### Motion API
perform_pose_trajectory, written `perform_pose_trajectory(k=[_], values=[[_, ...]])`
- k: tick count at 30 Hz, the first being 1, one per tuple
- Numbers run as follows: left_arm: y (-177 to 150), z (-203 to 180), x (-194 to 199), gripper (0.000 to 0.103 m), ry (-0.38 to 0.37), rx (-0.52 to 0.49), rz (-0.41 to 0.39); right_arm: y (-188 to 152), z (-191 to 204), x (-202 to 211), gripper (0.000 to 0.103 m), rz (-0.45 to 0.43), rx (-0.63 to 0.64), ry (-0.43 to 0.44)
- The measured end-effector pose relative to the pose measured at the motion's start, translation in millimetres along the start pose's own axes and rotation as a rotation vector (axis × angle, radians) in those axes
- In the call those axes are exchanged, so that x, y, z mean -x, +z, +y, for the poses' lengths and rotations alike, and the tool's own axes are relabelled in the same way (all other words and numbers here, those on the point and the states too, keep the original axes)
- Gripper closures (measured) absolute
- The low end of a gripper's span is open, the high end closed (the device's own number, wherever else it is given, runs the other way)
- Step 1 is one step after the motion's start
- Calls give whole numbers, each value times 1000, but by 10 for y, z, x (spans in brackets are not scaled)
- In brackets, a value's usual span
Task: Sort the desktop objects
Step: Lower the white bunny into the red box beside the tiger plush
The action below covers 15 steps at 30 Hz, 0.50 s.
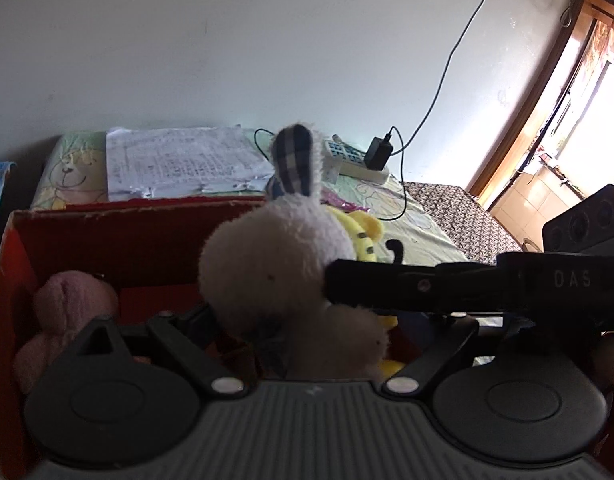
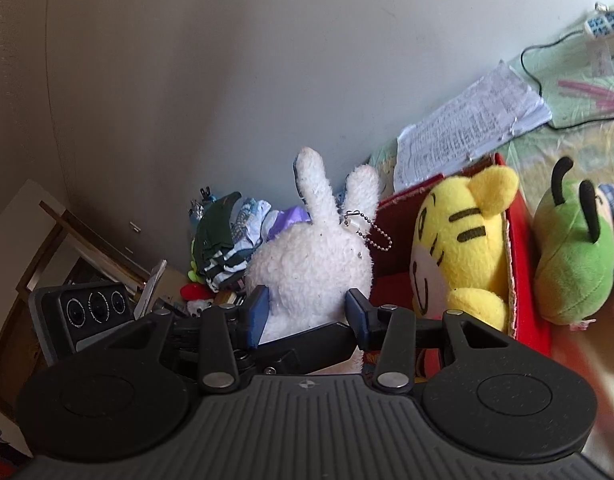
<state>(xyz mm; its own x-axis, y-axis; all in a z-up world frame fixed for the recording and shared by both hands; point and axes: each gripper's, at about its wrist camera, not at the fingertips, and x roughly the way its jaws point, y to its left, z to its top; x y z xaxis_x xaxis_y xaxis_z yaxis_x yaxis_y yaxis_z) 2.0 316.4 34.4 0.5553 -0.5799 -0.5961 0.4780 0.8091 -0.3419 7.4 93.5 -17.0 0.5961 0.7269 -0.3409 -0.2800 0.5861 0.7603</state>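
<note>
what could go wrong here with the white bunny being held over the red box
The right gripper pinches only the soft body of the white bunny, so the plush may slip out before release. The left gripper crowds the same toy, with the right one across it; they might bump. The yellow tiger leans on the red box rim and might be knocked.

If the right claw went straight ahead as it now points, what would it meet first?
The white plush rabbit, already sitting between the right claw fingers; past it probably the wall, though depth is unclear.
</note>
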Motion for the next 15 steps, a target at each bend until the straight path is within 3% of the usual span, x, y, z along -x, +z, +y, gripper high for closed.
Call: perform_pose_trajectory(k=[6, 15], values=[[-90, 135, -175, 11, 67, 12, 62, -62, -49, -136, 58, 46, 12, -54], [-192, 81, -391, 9, 81, -24, 155, -107, 27, -153, 59, 42, 71, -117]])
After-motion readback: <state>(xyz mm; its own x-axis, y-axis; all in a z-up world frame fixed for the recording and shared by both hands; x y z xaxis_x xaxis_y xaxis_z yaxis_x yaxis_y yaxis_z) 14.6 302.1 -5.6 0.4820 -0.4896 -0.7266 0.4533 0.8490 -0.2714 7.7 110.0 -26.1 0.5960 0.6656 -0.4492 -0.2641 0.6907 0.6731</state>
